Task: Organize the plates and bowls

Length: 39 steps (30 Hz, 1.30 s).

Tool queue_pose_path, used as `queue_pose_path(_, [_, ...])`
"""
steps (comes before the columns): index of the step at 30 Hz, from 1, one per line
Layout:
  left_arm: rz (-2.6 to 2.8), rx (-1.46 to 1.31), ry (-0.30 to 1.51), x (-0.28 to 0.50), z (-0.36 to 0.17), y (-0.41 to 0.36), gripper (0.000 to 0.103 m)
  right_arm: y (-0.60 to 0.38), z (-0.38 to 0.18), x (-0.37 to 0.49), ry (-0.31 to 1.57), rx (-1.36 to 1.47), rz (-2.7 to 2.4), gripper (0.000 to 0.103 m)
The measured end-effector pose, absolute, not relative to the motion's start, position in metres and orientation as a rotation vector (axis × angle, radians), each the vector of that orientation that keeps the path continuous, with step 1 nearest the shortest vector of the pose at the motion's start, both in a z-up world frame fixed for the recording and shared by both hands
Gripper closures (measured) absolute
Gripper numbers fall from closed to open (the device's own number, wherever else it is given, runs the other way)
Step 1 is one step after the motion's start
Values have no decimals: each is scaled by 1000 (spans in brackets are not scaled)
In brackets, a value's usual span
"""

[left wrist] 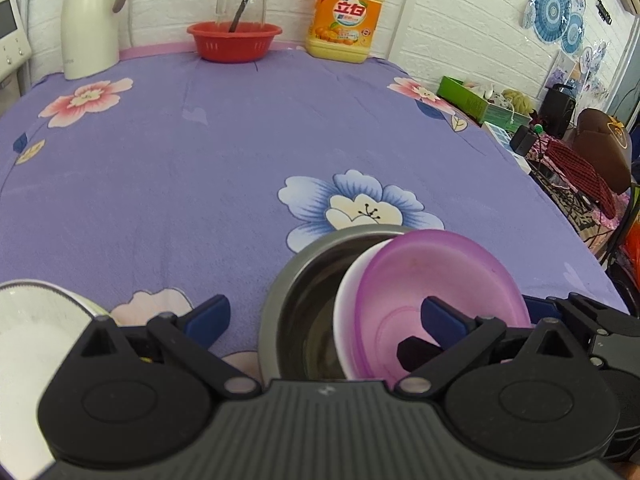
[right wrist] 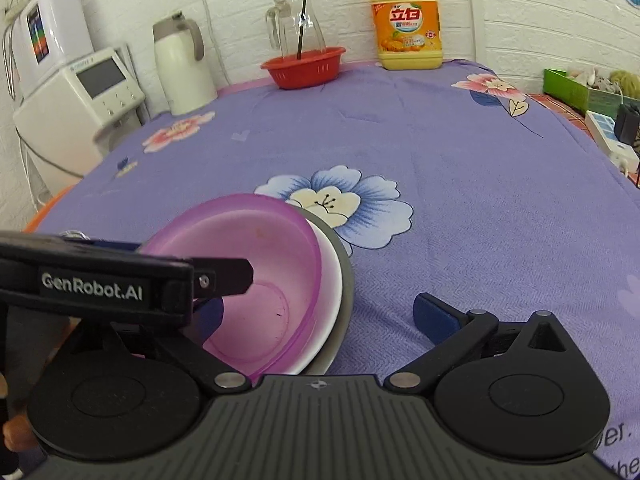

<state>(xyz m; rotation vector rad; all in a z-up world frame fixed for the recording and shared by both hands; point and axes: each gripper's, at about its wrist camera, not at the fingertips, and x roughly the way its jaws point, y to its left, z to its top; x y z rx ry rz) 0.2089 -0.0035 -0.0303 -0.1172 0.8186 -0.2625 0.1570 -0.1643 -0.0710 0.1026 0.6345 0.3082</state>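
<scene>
A translucent purple bowl (left wrist: pixel 440 292) rests tilted inside a white bowl (left wrist: pixel 345 312), and both lean inside a steel bowl (left wrist: pixel 304 312) on the purple flowered cloth. My left gripper (left wrist: pixel 324 320) is open, its right finger reaching into the purple bowl. In the right wrist view the purple bowl (right wrist: pixel 264 276), white bowl (right wrist: pixel 332 292) and steel bowl rim (right wrist: pixel 345 304) sit at lower left. My right gripper (right wrist: pixel 320 316) is open beside them, and the left gripper's finger crosses over the purple bowl. A white dish (left wrist: pixel 28 340) shows at the lower left of the left wrist view.
At the back stand a red basket (left wrist: pixel 234 40) with a glass jug, a yellow detergent bottle (left wrist: pixel 346 20) and a white thermos (left wrist: pixel 90 20). A white appliance (right wrist: pixel 76 108) stands off the left edge. Boxes and clutter (left wrist: pixel 500 108) lie past the right edge.
</scene>
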Motion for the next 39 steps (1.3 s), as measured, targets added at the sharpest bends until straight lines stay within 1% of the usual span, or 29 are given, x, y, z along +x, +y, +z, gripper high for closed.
queue_pose_path(6, [-273, -120, 820, 209, -31, 1, 2, -162, -71, 153, 626, 104, 311, 0])
queue_pose_path(9, [-265, -78, 810, 209, -33, -2, 4, -159, -74, 156, 632, 109, 331, 0])
queue_pose_path(10, [-265, -72, 806, 208, -34, -2, 6, -158, -74, 157, 628, 98, 331, 0])
queue_pose_path(11, [-269, -71, 799, 207, -34, -1, 9, -156, -74, 156, 624, 79, 330, 0])
queue_pose_path(13, [-263, -60, 789, 207, -34, -2, 19, -154, -74, 154, 619, 84, 347, 0])
queue_pose_path(14, [-263, -51, 777, 206, -34, -3, 20, -153, -75, 154, 614, 84, 357, 0])
queue_pose_path(15, [-272, -48, 771, 206, -34, -3, 24, -152, -75, 153, 611, 87, 363, 0])
queue_pose_path(16, [-277, -52, 769, 205, -33, -3, 29, -152, -74, 152, 611, 97, 374, 0])
queue_pose_path(17, [-284, -48, 766, 203, -32, -4, 32, -151, -74, 152, 615, 111, 384, 4])
queue_pose_path(18, [-305, -39, 759, 202, -30, -7, 47, -149, -74, 151, 614, 110, 379, 4])
queue_pose_path(19, [-314, -59, 773, 201, -29, -9, 49, -146, -73, 150, 615, 105, 377, 4])
queue_pose_path(24, [-334, -163, 789, 204, -24, -9, 49, -151, -66, 144, 607, 127, 347, 4])
queue_pose_path(32, [-356, -177, 693, 196, 5, -22, 49, -160, -41, 133, 547, 101, 282, 4])
queue_pose_path(39, [-235, -208, 615, 167, 28, 38, 48, -115, -19, 127, 492, 32, 384, 1])
